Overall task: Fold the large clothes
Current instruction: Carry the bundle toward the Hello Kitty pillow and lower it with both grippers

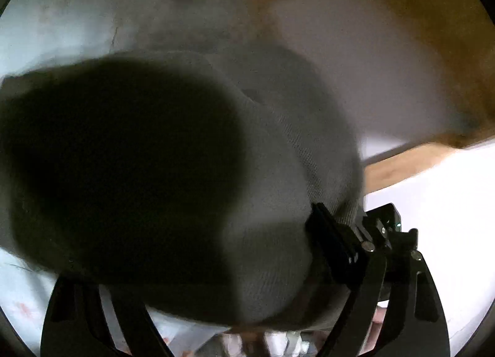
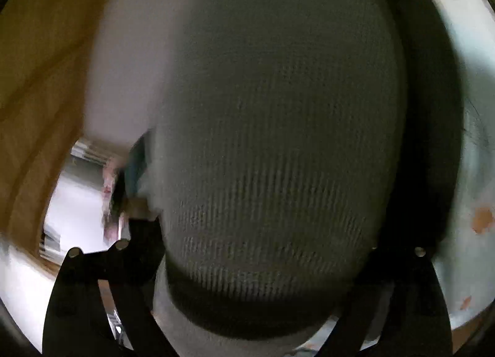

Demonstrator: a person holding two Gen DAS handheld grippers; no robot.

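A thick bundle of grey knit garment point(image 1: 278, 140) fills most of the left wrist view, its left half in deep shadow. My left gripper point(image 1: 191, 233) stands wide open around it. The cloth rests against the right finger point(image 1: 328, 233) and hides the left one. In the right wrist view the same ribbed grey knit point(image 2: 278, 109) bulges up between the wide-open jaws of my right gripper point(image 2: 272, 233). It lies beside the left finger point(image 2: 145, 233), and the right finger is lost in shadow. Both views are blurred.
A pale printed sheet point(image 1: 62, 17) lies under and behind the garment, also visible at the right edge point(image 2: 470, 171). A brown wooden frame point(image 1: 433, 32) borders a white panel point(image 1: 355, 63). Wood point(image 2: 40, 78) runs along the left of the right wrist view.
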